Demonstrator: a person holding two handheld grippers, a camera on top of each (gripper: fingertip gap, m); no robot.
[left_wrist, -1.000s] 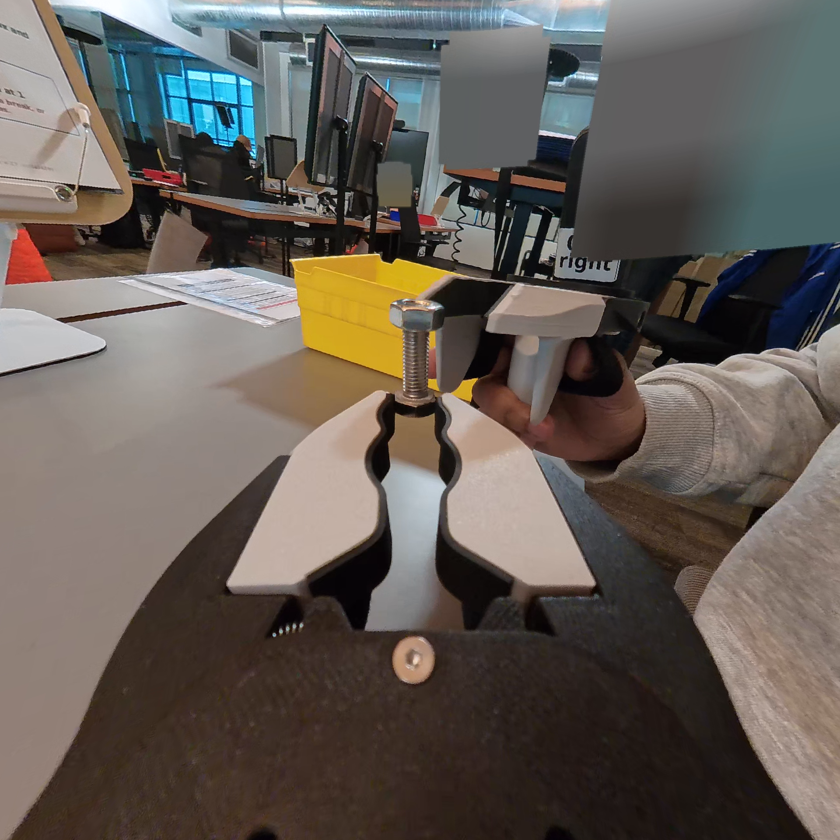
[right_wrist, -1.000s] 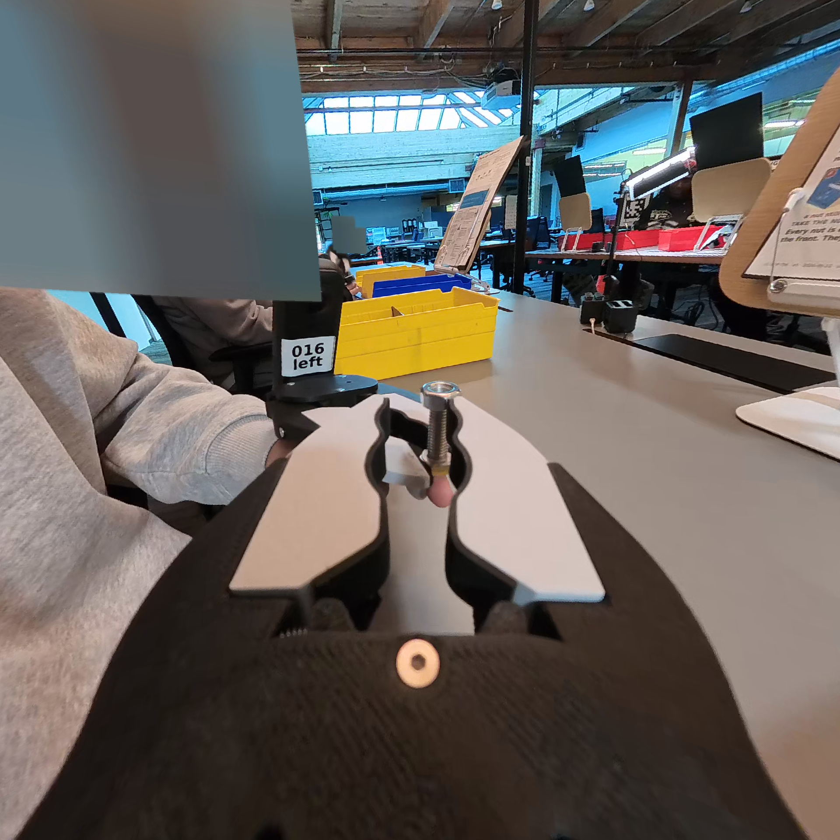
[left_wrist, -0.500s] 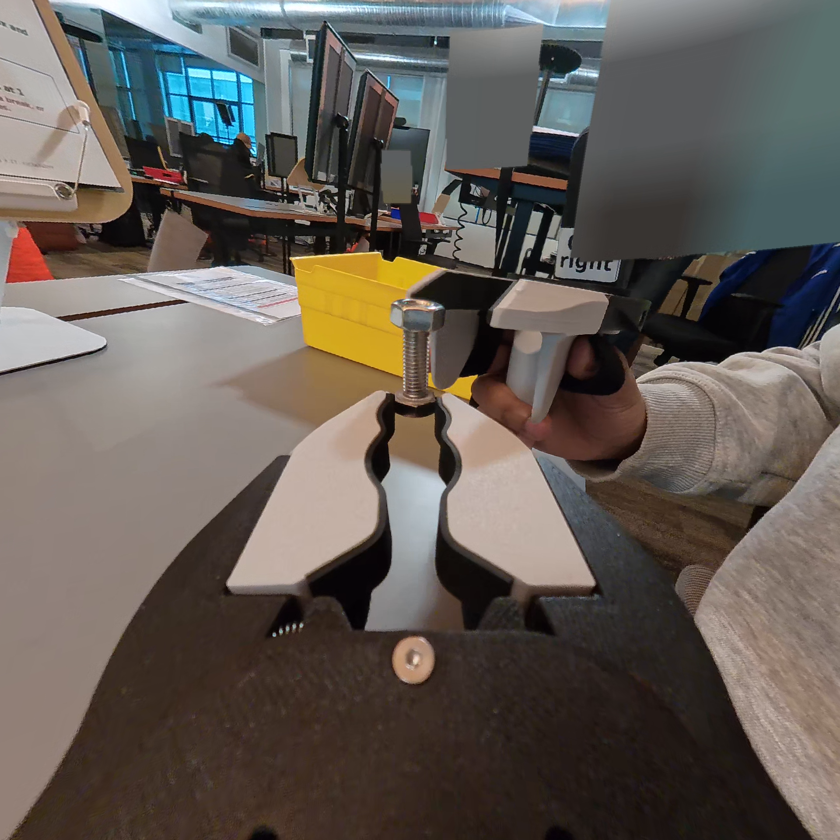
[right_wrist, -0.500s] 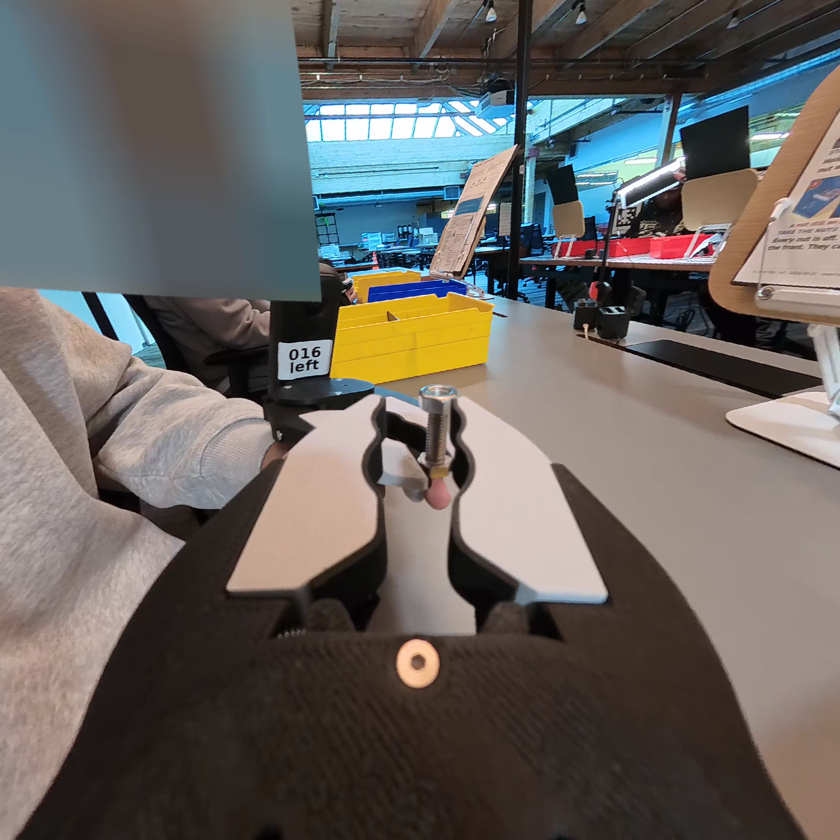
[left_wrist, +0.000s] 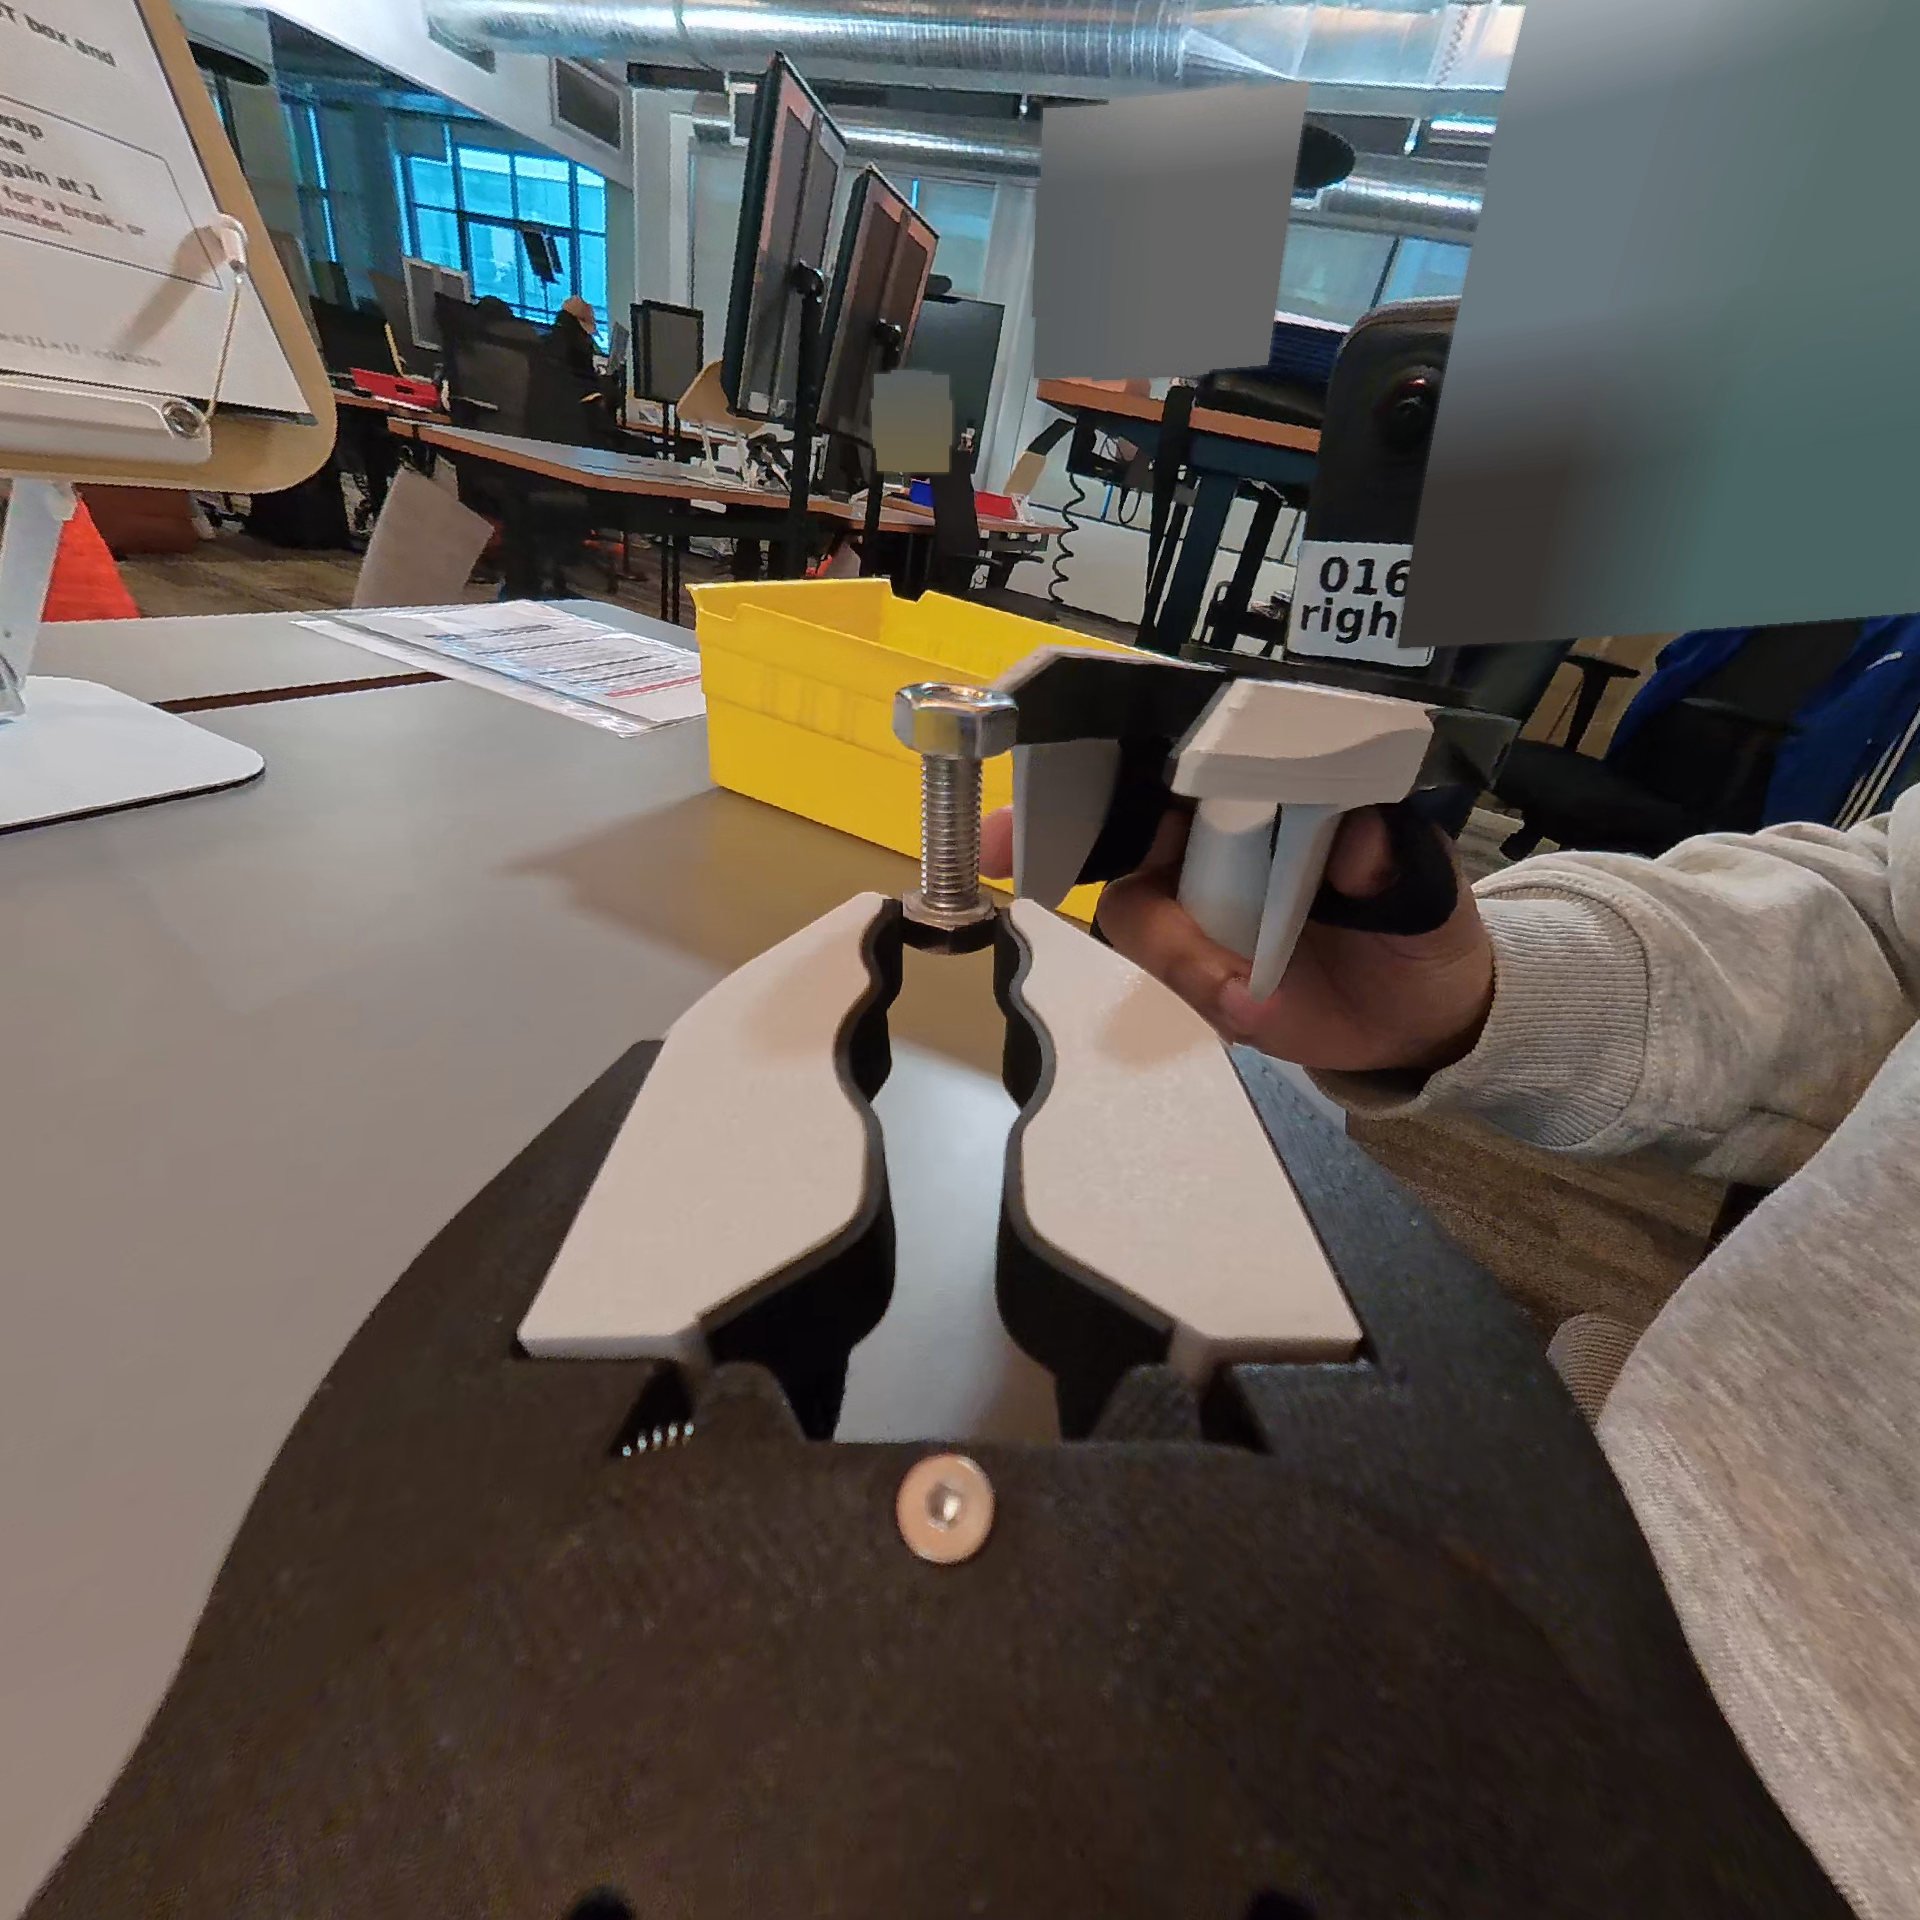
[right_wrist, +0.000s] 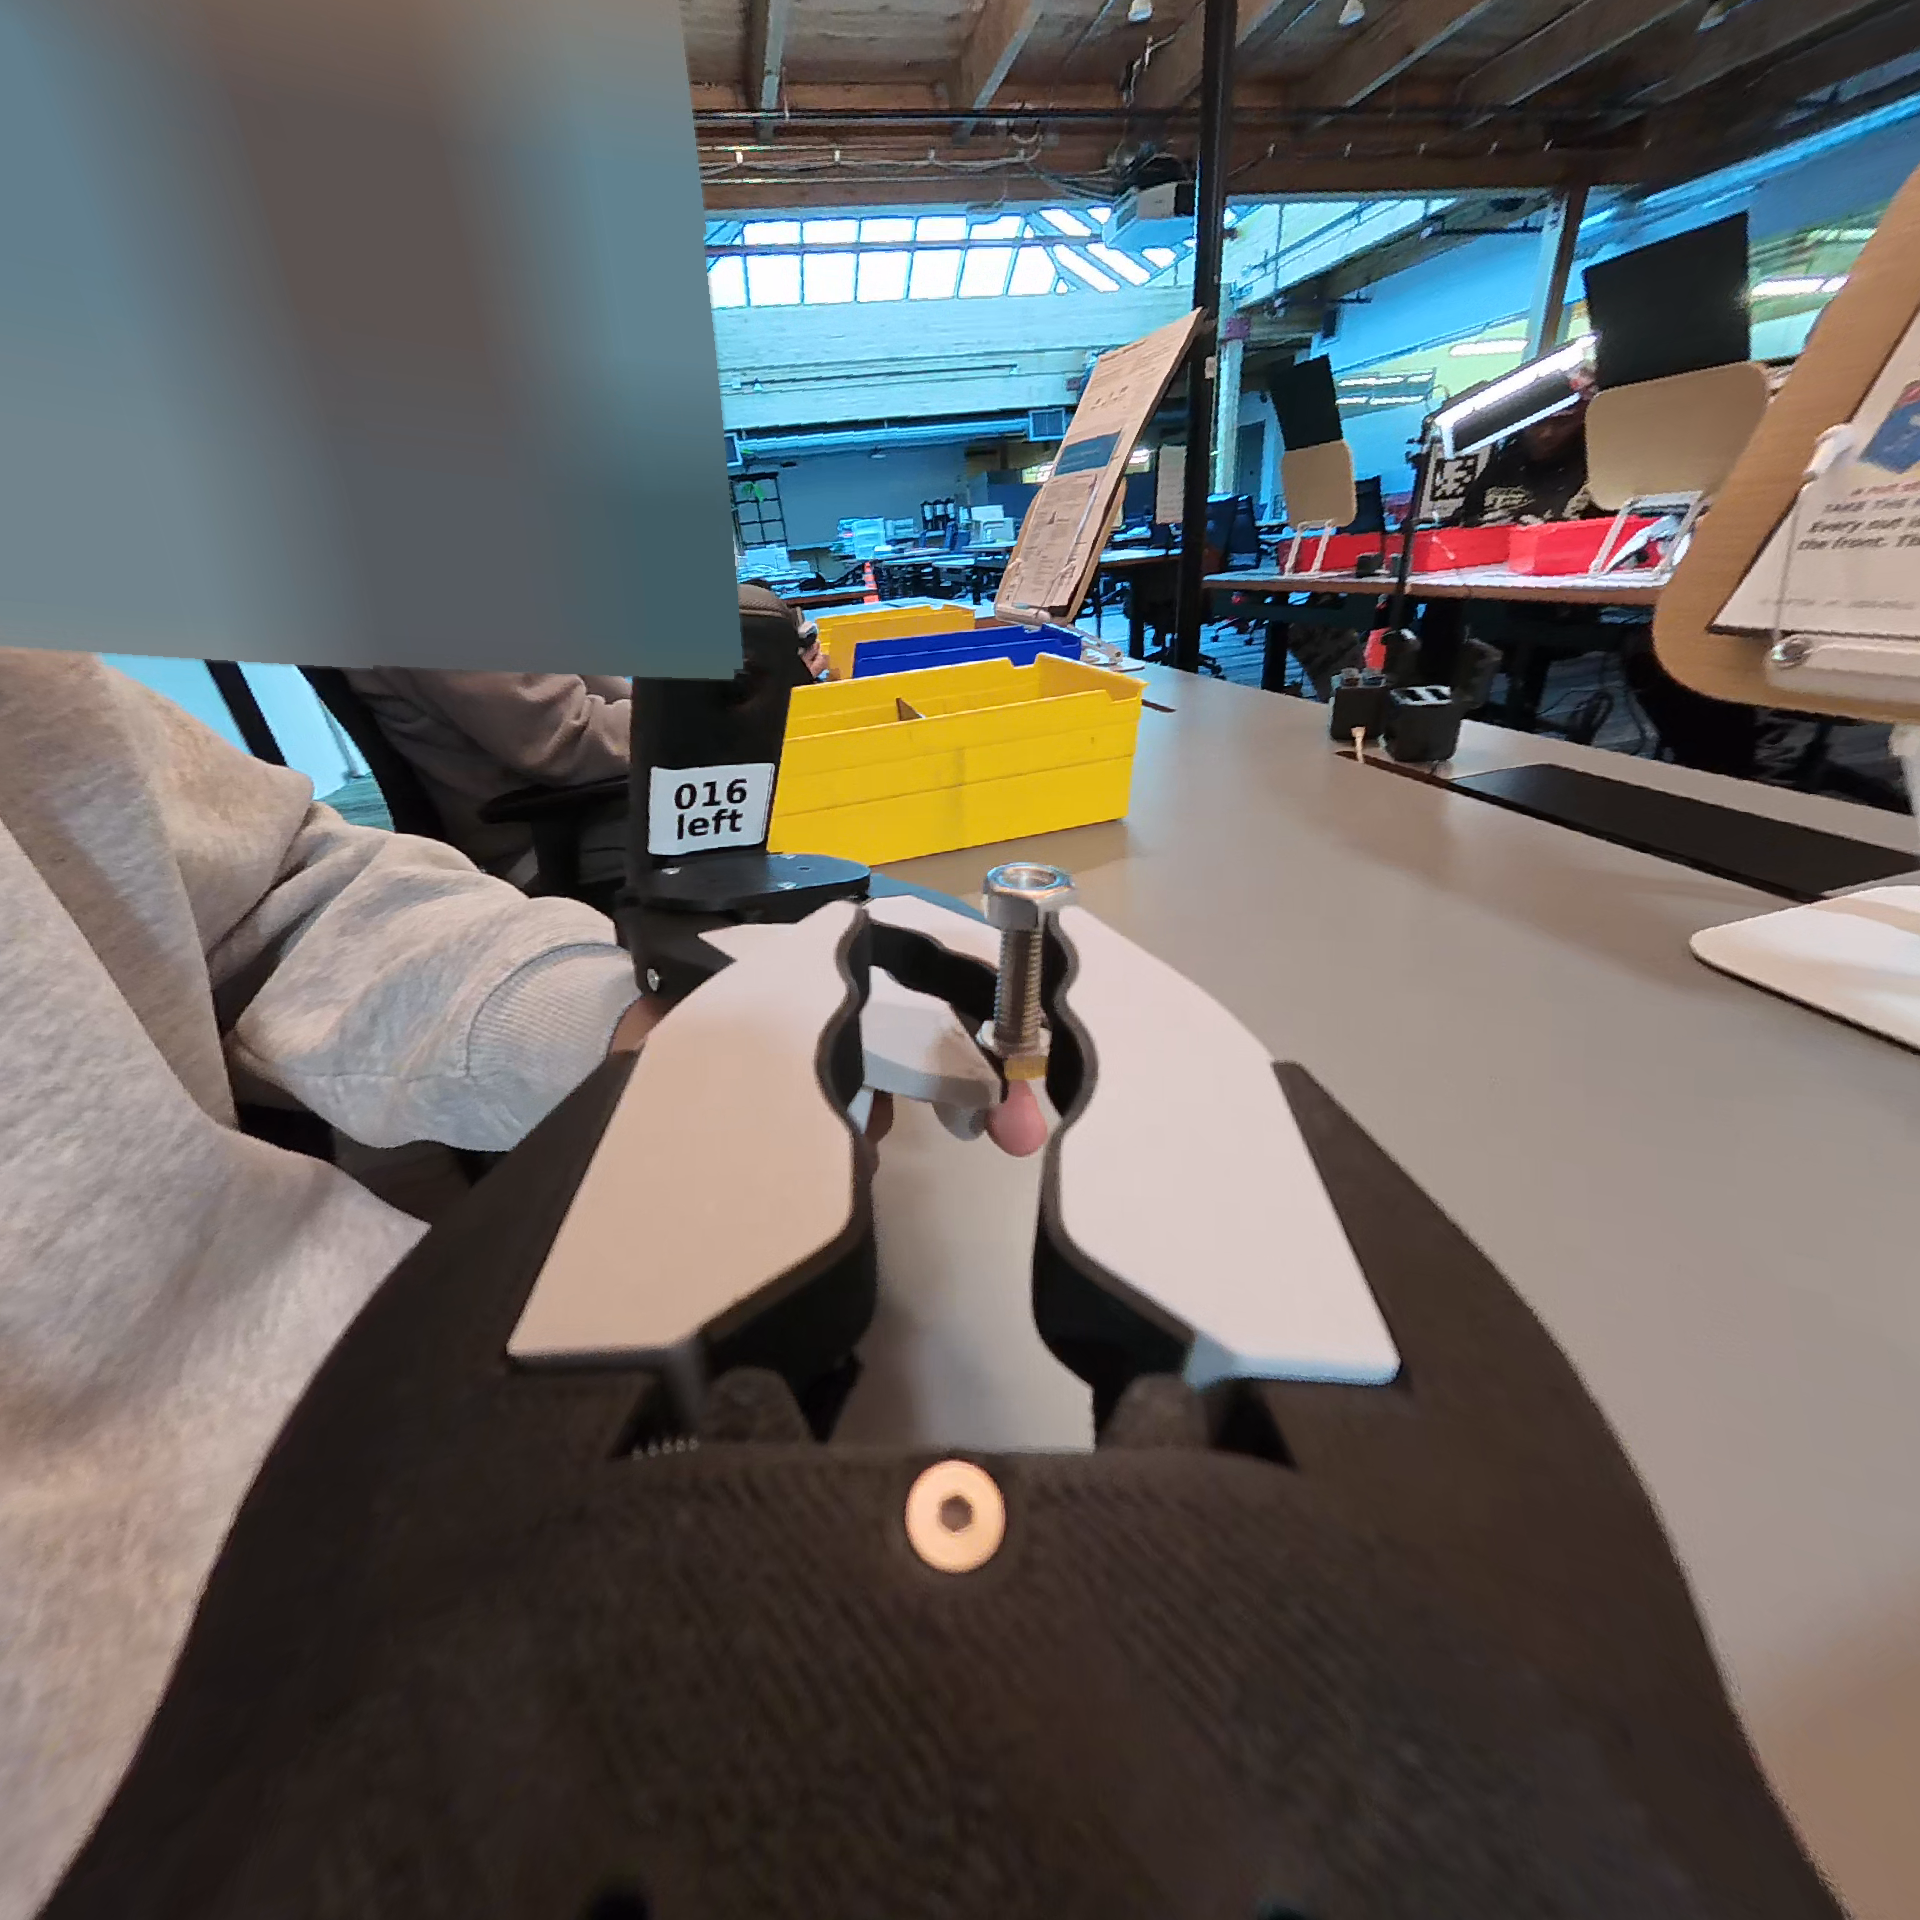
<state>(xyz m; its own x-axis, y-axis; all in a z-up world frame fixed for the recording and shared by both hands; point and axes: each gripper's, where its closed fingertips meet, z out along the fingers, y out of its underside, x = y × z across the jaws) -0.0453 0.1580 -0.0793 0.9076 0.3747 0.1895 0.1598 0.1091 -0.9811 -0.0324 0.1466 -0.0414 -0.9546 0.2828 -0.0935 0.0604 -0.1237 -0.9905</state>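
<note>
The left gripper (left_wrist: 948, 920) pinches the nut (left_wrist: 945, 914) at the lower end of a steel bolt (left_wrist: 951, 800), just above the grey table (left_wrist: 312, 987). The bolt stands upright, its long axis vertical and its hex head on top. The right gripper (right_wrist: 1023, 914) has its fingers closed about the bolt's head at the tips; whether they actually press on it cannot be told. A yellow bin (left_wrist: 800, 686) sits on the table behind.
</note>
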